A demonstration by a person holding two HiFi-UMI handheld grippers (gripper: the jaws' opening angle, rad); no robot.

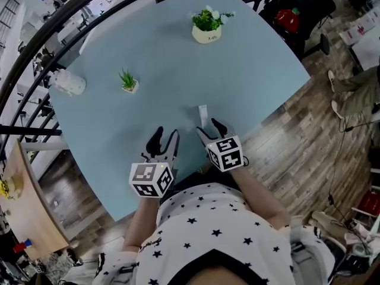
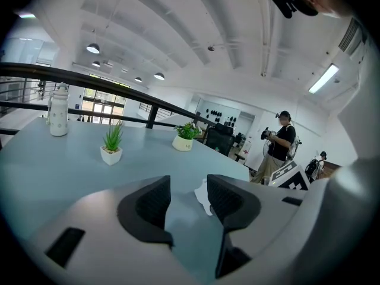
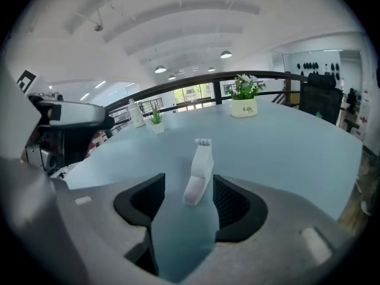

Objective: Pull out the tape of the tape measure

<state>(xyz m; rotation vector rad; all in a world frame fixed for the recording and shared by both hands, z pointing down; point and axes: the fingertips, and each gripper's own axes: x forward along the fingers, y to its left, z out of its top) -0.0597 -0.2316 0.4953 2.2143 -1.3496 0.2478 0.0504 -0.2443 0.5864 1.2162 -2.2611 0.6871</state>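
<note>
Right gripper (image 1: pixel 209 128) open at the tape measure (image 1: pixel 203 114), left gripper (image 1: pixel 165 133) open and empty.

Head view: both grippers sit at the near edge of the blue table (image 1: pixel 178 58). The small white tape measure lies flat just ahead of the right one's tips, with the left gripper beside it, a little apart. Left gripper view: the jaws stand apart over bare tabletop, and the white case peeks past the right-hand jaw. Right gripper view: the jaws are spread, the case's near end lies between them, nearer the right-hand jaw, and it points away. A small nub at the far end may be the tape's tab, though I cannot be sure. The case looks light, hard and smooth, so it would likely skid. Clamp its narrow sides firmly with one gripper and pinch the tab with the other.
</note>
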